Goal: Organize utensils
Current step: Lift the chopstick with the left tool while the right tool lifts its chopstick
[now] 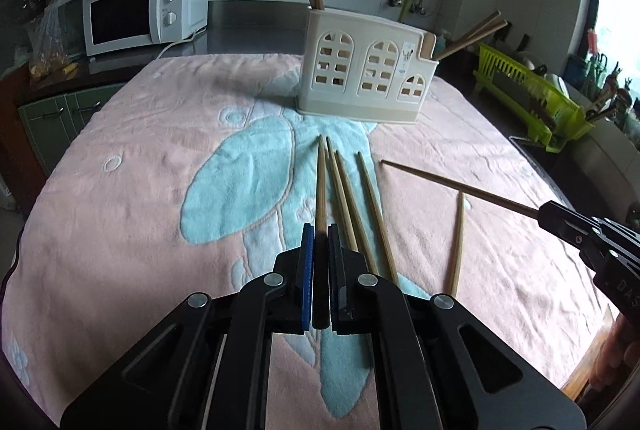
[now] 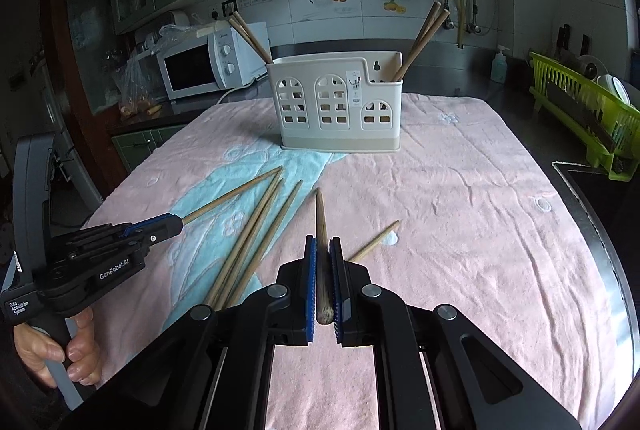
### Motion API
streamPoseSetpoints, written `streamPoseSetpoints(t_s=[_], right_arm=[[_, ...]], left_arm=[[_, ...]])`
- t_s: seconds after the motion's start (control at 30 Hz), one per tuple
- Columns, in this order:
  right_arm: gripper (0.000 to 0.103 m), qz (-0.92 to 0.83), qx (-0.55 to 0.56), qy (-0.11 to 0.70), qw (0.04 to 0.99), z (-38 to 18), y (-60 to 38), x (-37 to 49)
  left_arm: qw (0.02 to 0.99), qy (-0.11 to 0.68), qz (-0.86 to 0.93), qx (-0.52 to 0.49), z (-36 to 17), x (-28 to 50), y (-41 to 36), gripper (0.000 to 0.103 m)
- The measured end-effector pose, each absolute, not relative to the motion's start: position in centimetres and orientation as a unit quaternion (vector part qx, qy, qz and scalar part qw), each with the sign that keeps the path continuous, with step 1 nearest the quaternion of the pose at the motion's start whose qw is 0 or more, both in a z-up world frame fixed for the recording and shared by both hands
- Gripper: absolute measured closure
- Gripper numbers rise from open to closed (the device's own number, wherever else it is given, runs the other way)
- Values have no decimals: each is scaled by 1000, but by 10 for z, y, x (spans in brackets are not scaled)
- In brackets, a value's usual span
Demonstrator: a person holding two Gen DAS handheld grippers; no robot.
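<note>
Left tool (image 1: 318,234) and right tool (image 2: 323,246) each clamp a chopstick (image 1: 320,182); next, drop them into the holder (image 2: 340,102)

The left gripper (image 2: 176,224) is showing white lettering on its black body: "GenRobot.AI" along the side and, on a block at its rear end, "Data Acquisition System" in three lines. In the left wrist view the right gripper (image 1: 546,210) is showing only the partial letters "BAS" at the frame edge. The microwave (image 1: 146,12) is carrying a small brand mark above its dials, too small to read. Wall notices are remaining illegible.
</note>
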State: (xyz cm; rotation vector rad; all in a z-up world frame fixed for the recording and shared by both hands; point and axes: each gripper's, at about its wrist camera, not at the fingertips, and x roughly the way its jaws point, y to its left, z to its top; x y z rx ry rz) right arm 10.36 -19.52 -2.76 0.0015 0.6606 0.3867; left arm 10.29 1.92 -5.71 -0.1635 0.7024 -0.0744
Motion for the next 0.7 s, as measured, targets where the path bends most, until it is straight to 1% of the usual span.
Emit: streamPoseSetpoints(t_s=[0.37,0.7], right_arm=[[96,205,14,292,934,5,-195,129],[96,230,22,294,928,38,-198,175]], left_arm=[[954,277,-69,-92,-18,111,30,98],[957,266,-93,-74,23,139,35,98]])
